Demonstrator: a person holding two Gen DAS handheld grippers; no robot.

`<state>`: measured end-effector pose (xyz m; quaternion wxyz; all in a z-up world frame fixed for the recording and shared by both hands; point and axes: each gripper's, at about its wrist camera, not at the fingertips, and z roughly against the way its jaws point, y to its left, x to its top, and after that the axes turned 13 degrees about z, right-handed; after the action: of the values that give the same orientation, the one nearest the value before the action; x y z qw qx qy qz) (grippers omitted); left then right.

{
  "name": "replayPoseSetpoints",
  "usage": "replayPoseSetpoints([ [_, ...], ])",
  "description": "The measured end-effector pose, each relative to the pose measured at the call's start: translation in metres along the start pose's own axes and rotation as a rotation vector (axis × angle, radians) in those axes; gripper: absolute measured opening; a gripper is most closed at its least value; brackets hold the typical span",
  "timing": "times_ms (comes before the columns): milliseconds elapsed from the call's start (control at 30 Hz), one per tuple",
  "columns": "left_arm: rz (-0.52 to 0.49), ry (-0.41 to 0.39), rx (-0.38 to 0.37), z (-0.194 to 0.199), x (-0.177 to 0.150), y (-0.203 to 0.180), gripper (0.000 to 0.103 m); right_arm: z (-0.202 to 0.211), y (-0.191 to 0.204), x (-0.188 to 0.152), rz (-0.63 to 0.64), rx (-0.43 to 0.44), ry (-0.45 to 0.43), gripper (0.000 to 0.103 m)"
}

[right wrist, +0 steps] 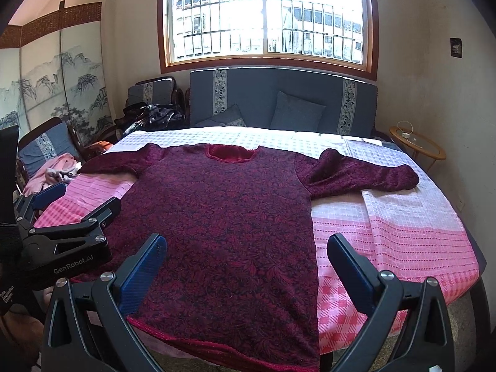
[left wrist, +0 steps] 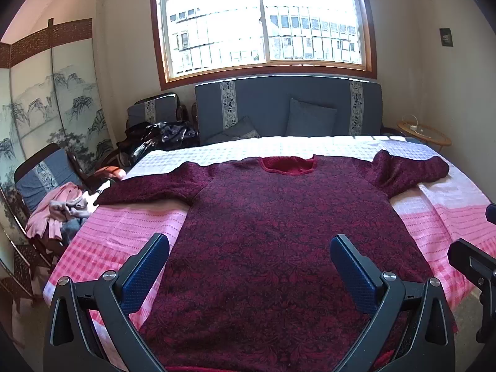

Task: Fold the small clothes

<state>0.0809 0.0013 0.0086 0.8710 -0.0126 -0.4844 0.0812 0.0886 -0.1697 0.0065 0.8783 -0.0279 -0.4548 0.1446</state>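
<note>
Two grippers are in my feeds, both with jaws spread wide and holding nothing. One dark red patterned sweater [left wrist: 279, 232] lies flat and face-down-or-up, I cannot tell which, on the pink and white checked cloth [left wrist: 124, 226] covering the table, its hem at the near edge and its neckline toward the far edge. Both sleeves stretch out sideways toward the left and right edges. My left gripper [left wrist: 249, 263] hovers over the lower body of the sweater; my right gripper [right wrist: 245, 263] hovers over the sweater's right side seam near the hem. Pink clothes [left wrist: 59, 210] sit heaped on a chair [left wrist: 37, 170] beyond the left edge.
</note>
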Motion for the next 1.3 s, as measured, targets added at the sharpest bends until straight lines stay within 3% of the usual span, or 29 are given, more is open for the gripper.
replayPoseSetpoints([
  [200, -0.016, 0.01, 0.015, -0.036, 0.015, -0.012, 0.103, -0.036, -0.014, 0.017, -0.002, 0.007, 0.018, 0.1],
  [567, -0.033, 0.042, 0.03, -0.091, 0.029, -0.032, 0.103, -0.093, -0.048, 0.028, -0.062, 0.021, 0.07, 0.084],
  [1100, -0.066, 0.102, 0.046, -0.154, 0.026, -0.054, 0.103, -0.155, -0.093, 0.02, -0.131, 0.047, 0.142, 0.082],
  [1300, -0.038, 0.13, -0.095, -0.176, 0.011, -0.04, 0.103, -0.175, -0.167, -0.004, -0.306, 0.104, 0.143, 0.08],
])
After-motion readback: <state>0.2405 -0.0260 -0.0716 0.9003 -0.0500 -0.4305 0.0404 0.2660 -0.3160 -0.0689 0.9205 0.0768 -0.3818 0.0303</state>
